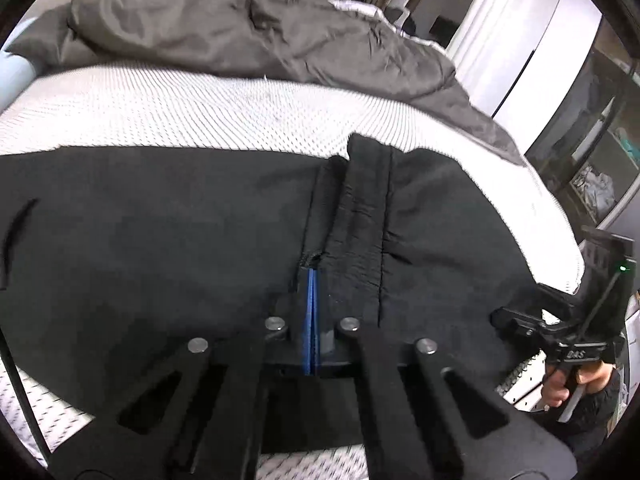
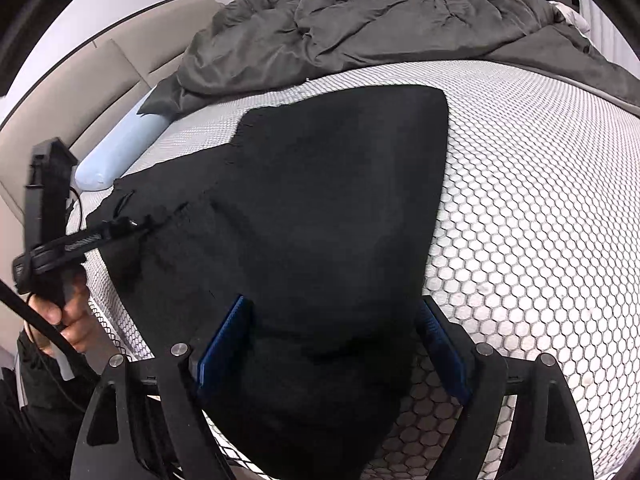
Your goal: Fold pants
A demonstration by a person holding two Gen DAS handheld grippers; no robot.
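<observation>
Black pants (image 1: pixel 160 220) lie spread on the white mesh mattress (image 1: pixel 180 112); they also fill the middle of the right wrist view (image 2: pixel 328 208). My left gripper (image 1: pixel 311 280) is shut, its blue pads pressed together on a fold of the pants near the waistband seam. It also shows at the left of the right wrist view (image 2: pixel 132 224), on the pants' edge. My right gripper (image 2: pixel 336 344) is open, its blue pads (image 2: pixel 224 340) on either side of the pants' near end. In the left wrist view it appears at the right edge (image 1: pixel 520 320), its tips against the cloth.
A crumpled grey duvet (image 1: pixel 240 20) lies across the far side of the bed. A light blue bolster (image 2: pixel 120 152) rests by the beige headboard (image 2: pixel 80 92). White curtains (image 1: pixel 492 32) and dark shelving (image 1: pixel 600 140) stand beyond the bed's right side.
</observation>
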